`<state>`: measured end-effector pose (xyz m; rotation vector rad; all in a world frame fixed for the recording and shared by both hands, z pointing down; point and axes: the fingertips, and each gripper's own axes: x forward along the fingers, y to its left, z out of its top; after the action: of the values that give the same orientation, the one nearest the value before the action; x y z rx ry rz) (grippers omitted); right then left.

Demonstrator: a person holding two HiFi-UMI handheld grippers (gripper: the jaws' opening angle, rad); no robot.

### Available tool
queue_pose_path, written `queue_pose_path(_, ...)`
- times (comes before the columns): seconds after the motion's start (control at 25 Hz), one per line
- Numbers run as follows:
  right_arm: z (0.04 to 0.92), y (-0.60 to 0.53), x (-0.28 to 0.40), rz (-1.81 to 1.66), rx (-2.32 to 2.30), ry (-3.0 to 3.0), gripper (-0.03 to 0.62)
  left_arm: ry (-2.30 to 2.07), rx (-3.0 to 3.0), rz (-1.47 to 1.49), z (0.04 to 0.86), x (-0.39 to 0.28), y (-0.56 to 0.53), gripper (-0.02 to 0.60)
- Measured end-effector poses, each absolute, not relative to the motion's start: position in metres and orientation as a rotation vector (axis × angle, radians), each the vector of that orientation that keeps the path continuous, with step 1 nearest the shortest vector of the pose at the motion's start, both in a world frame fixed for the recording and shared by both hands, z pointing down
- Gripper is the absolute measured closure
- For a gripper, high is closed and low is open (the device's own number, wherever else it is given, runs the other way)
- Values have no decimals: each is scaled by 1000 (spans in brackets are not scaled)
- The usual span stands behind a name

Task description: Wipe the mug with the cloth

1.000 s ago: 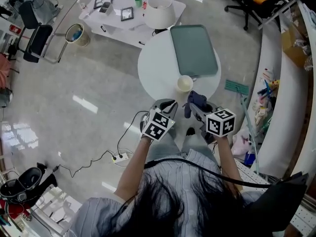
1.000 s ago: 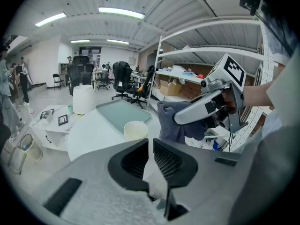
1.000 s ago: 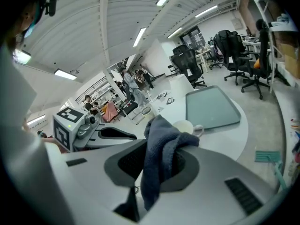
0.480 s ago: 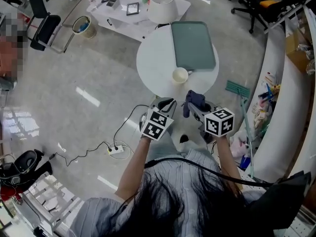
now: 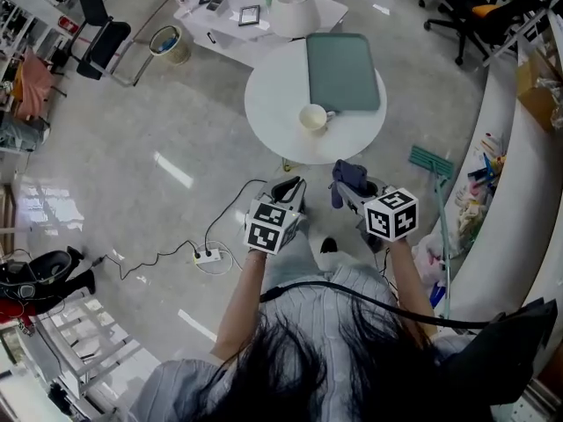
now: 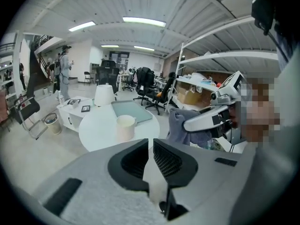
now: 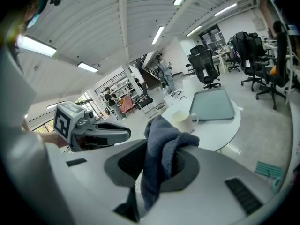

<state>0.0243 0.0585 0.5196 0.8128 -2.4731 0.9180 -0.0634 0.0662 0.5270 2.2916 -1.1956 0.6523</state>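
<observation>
A cream mug (image 5: 312,117) stands on the round white table (image 5: 273,104), near the edge that faces me; it also shows as the mug (image 6: 125,127) and the mug (image 7: 183,121). My right gripper (image 5: 348,188) is shut on a blue-grey cloth (image 5: 349,178), which hangs bunched over the jaws as the cloth (image 7: 161,146). My left gripper (image 5: 290,187) is held beside it, jaws shut with nothing between them (image 6: 151,146). Both grippers are over the floor, short of the table and apart from the mug.
A green tray (image 5: 341,71) lies on the table behind the mug. A white lampshade (image 5: 294,9) and picture frames sit on a low table (image 5: 237,25) beyond. On the floor are a power strip (image 5: 208,255) with cables and a green broom (image 5: 431,161). Office chairs stand at the back.
The table and mug have drifted farther from the grippers in the head view. Both grippers keep the same pose, the cloth still held in the right one.
</observation>
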Motion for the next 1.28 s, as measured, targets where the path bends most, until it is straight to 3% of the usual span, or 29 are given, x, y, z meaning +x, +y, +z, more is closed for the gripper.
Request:
queue_pose_path(0.48,515,117,43,924,767,-2529,514,-1301,2232,606,521,-46,133,537)
queue_pose_path(1.28,511,181,14,830,620,-2571,514,-1377,2214,559,513,-56,193,537)
